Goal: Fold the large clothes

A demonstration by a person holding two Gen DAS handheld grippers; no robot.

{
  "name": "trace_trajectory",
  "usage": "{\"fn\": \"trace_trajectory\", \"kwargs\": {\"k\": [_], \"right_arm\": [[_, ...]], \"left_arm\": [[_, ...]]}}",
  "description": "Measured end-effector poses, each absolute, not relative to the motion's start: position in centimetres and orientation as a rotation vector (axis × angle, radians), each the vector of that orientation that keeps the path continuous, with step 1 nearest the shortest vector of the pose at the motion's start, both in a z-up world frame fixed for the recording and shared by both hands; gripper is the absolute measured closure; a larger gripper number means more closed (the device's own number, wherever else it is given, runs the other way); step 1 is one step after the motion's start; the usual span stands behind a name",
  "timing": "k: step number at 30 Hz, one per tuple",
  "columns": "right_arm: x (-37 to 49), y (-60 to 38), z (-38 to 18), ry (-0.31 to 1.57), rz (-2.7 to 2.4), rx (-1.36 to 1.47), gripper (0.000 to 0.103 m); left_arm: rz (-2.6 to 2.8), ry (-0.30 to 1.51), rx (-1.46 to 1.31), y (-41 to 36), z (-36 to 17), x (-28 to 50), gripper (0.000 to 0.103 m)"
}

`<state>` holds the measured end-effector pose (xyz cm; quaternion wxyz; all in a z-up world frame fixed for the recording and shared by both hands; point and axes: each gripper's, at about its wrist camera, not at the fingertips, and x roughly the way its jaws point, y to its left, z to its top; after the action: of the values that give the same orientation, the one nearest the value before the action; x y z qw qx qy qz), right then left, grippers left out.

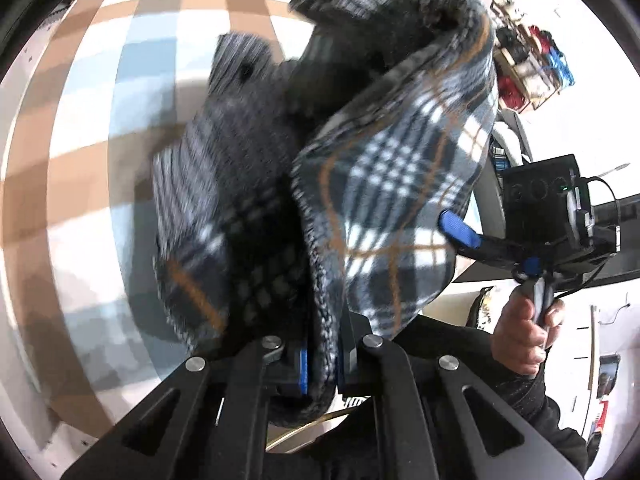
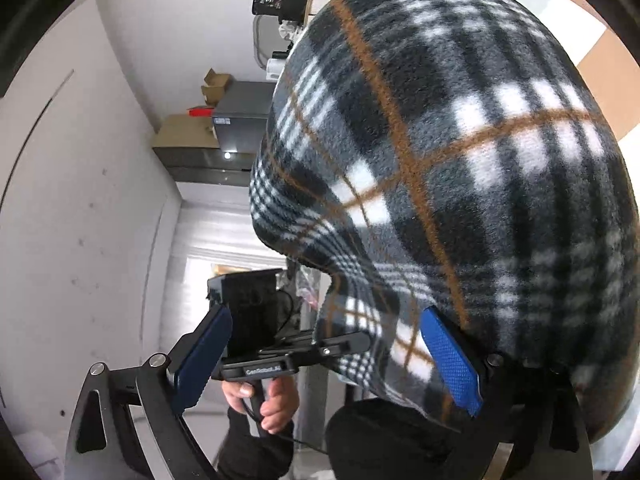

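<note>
Left wrist view: the left gripper (image 1: pixel 320 364) has its blue pads clamped on a thick edge of the plaid fleece garment (image 1: pixel 384 184), navy, white and grey with thin orange lines. It hangs bunched above a checked cloth surface (image 1: pixel 120 80). Right wrist view: the right gripper (image 2: pixel 324 364) stands wide apart, one pad (image 2: pixel 452 360) against the draped fleece, gripping nothing. Beyond are cardboard boxes (image 2: pixel 176 136).

Navy-and-white plaid fleece (image 2: pixel 460 168) with tan lines; blue claw pads (image 2: pixel 450 360); brown, pale-blue, white checked cloth (image 1: pixel 120 80)
</note>
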<state>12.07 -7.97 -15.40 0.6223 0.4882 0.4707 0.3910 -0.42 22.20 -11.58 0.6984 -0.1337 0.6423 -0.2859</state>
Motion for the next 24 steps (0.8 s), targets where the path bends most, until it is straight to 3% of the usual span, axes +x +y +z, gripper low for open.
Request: {"fn": "trace_trajectory", "kwargs": {"k": [7, 12, 16, 17, 19, 20, 22, 24], "right_arm": [[11.0, -7.0, -9.3, 0.956, 0.791, 0.820, 0.004], [13.1, -2.9, -2.7, 0.872, 0.480, 0.226, 0.000], [17.0, 3.9, -2.6, 0.931, 0.351, -0.217, 0.001], [18.6, 5.7, -3.5, 0.983, 0.339, -0.300, 0.010], [20.4, 8.1, -5.3, 1.049, 0.319, -0.393, 0.016], [21.5, 9.6, -6.1, 1.085, 0.320, -0.427, 0.028], [23.0, 11.2, -7.4, 1.139, 0.332, -0.418, 0.042], [24.2, 12.4, -8.7, 1.182, 0.336, -0.384, 0.046]], "left_arm": [[-0.649, 1.316, -0.492, 24.9, -14.7, -1.5, 0.099], [-0.678, 1.261, -0.536, 26.6, -16.0, -2.5, 0.098], [-0.682, 1.254, -0.515, 26.7, -15.9, -2.7, 0.098], [-0.678, 1.259, -0.512, 26.8, -16.1, -2.7, 0.097], [-0.665, 1.261, -0.504, 26.4, -15.7, -2.7, 0.097], [-0.660, 1.262, -0.502, 26.0, -15.4, -2.7, 0.097], [-0.651, 1.264, -0.497, 26.4, -15.3, -2.8, 0.097], [-0.631, 1.262, -0.481, 26.7, -15.2, -2.8, 0.096]]}}
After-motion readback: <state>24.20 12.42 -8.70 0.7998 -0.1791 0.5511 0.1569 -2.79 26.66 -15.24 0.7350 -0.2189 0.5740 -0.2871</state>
